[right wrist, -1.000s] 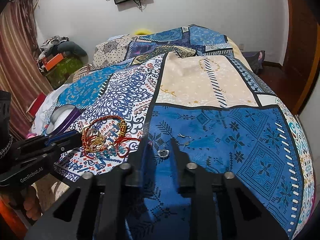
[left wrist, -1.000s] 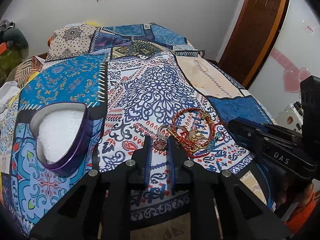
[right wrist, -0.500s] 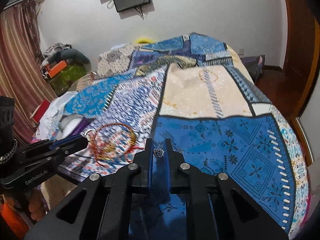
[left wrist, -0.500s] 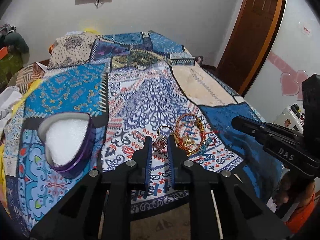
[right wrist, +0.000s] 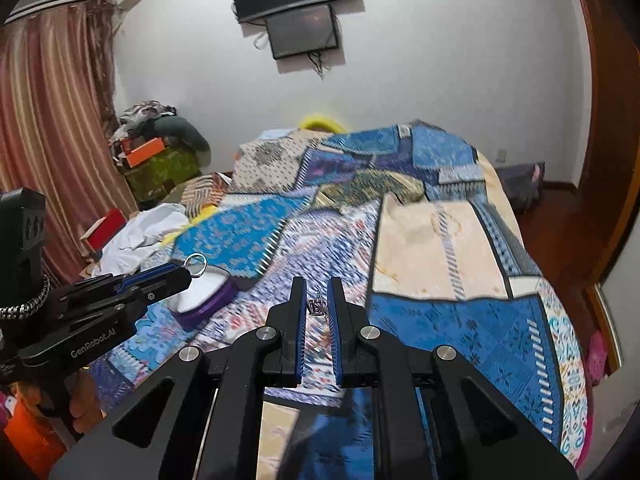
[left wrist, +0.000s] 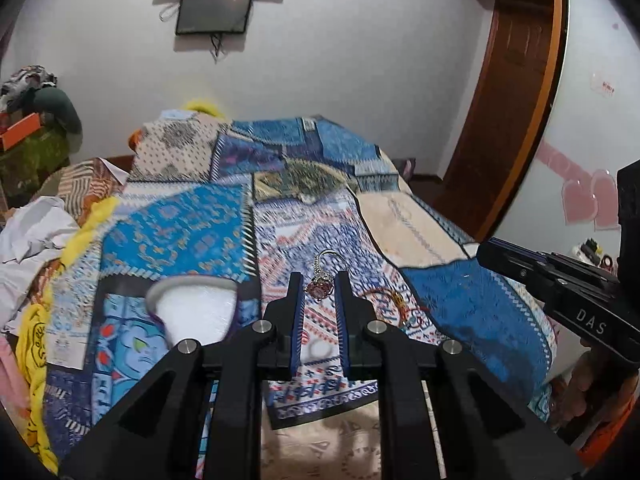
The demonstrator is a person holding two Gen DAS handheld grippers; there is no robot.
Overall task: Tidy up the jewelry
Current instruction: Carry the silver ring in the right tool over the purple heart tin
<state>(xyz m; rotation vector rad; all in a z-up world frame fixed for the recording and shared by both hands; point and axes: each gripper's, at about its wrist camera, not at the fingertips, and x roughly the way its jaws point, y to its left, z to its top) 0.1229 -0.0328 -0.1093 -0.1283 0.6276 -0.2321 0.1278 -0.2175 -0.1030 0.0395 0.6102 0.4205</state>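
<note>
My left gripper (left wrist: 319, 280) is shut on a silver ring with a pink stone (left wrist: 320, 289), held above the patchwork bedspread (left wrist: 188, 224). In the right wrist view the same ring (right wrist: 196, 265) sticks out of the left gripper's tip (right wrist: 182, 276). My right gripper (right wrist: 317, 286) is shut on a small silver crown-shaped piece (right wrist: 317, 306). A purple box lined with white foam (left wrist: 196, 312) lies open on the bed, below and left of the left gripper. Red and gold bracelets (left wrist: 396, 308) lie in a heap on the spread, partly hidden by the left gripper's right finger.
The right gripper's body (left wrist: 560, 280) reaches in from the right edge of the left wrist view. Crumpled white paper (left wrist: 28, 232) and yellow cloth (left wrist: 36, 332) lie at the bed's left side. A wooden door (left wrist: 508, 112) stands at the back right.
Both grippers rose off the bedspread, the left with the ring and the right with the crown piece. The bracelets and box stayed on the bed and now sit lower in view.
</note>
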